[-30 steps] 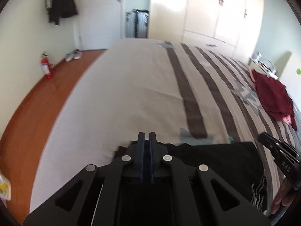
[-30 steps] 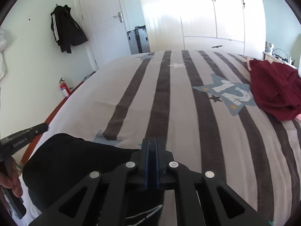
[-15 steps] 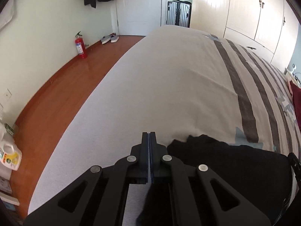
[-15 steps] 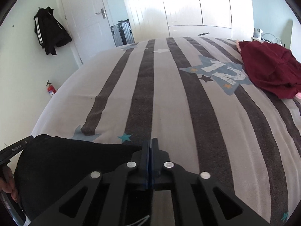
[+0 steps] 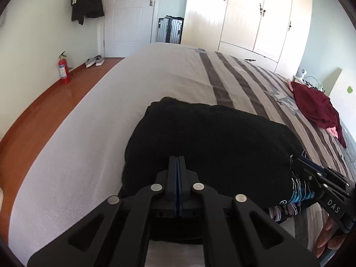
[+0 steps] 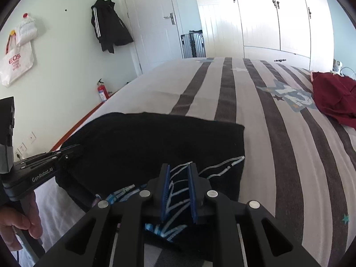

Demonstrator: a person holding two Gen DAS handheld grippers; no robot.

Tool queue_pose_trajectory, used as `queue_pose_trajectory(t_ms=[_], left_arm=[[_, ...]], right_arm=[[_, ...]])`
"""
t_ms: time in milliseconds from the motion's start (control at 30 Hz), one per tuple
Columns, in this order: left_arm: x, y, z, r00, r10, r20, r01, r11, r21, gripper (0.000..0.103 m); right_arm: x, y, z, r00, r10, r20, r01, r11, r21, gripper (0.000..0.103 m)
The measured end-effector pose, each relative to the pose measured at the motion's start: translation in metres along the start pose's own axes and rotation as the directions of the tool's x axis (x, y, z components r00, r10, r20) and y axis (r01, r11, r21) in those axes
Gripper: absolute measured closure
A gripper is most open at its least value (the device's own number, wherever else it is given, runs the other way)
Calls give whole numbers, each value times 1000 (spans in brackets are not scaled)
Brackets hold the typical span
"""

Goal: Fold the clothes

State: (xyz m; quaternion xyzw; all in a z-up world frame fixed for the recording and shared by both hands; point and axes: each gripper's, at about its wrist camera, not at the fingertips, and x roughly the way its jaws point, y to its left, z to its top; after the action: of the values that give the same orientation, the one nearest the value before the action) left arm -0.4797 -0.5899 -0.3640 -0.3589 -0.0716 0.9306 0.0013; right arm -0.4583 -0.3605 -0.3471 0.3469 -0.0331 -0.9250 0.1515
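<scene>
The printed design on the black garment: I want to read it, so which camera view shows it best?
The right wrist view. The printed design of white and blue lines lies right under the right gripper, large and near. The left wrist view catches only a sliver at the black garment's right edge.

The left gripper (image 5: 177, 162) points downward with its jaws pressed together, while the right gripper (image 6: 178, 173) has just been opening, jaws slightly parted.

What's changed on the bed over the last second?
The black garment has been carried forward and laid folded over itself. The right gripper has just been opening, printed fabric between its pads; the left gripper stays shut. The maroon clothes haven't moved.
</scene>
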Motion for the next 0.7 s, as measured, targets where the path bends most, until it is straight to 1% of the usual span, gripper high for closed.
queue_pose_trajectory(t_ms=[67, 133, 167, 233, 300, 367, 433, 500, 600, 633, 700], left_arm=[[-5, 1, -3, 999, 28, 18, -28, 999, 21, 101], [-8, 9, -2, 998, 58, 25, -58, 998, -2, 101], [-10, 15, -3, 997, 76, 24, -75, 997, -19, 101], [-13, 27, -6, 994, 108, 18, -107, 993, -44, 101], [-16, 36, -8, 989, 149, 7, -149, 987, -58, 101], [-21, 44, -12, 984, 176, 2, -176, 982, -68, 101], [-31, 47, -14, 987, 163, 10, -162, 983, -82, 101], [-46, 39, -16, 989, 141, 44, -139, 989, -55, 101], [-60, 15, -19, 995, 66, 69, -66, 998, 2, 100], [-60, 9, -19, 996, 54, 67, -55, 998, 18, 99], [-58, -1, -19, 998, 37, 59, -40, 998, 47, 99]], right_arm=[[-4, -13, -3, 1000, -12, 9, 11, 1000, 28, 89], [-11, -25, -6, 999, -43, 14, 42, 997, 60, 89], [-14, -32, -8, 998, -56, 13, 55, 995, 81, 89], [-16, -44, -15, 997, -79, -16, 81, 990, 114, 80], [-19, -54, -18, 995, -94, -37, 98, 985, 144, 79], [-25, -59, -19, 994, -103, -39, 108, 983, 149, 79], [-36, -56, -17, 995, -94, -16, 95, 987, 131, 79], [-47, -50, -15, 998, -65, 4, 64, 992, 111, 79], [-59, -30, -17, 1000, 7, 9, -8, 998, 64, 79], [-59, -22, -19, 1000, 23, 0, -23, 999, 34, 79], [-53, -10, -25, 1000, 21, -20, -21, 1000, -15, 79]])
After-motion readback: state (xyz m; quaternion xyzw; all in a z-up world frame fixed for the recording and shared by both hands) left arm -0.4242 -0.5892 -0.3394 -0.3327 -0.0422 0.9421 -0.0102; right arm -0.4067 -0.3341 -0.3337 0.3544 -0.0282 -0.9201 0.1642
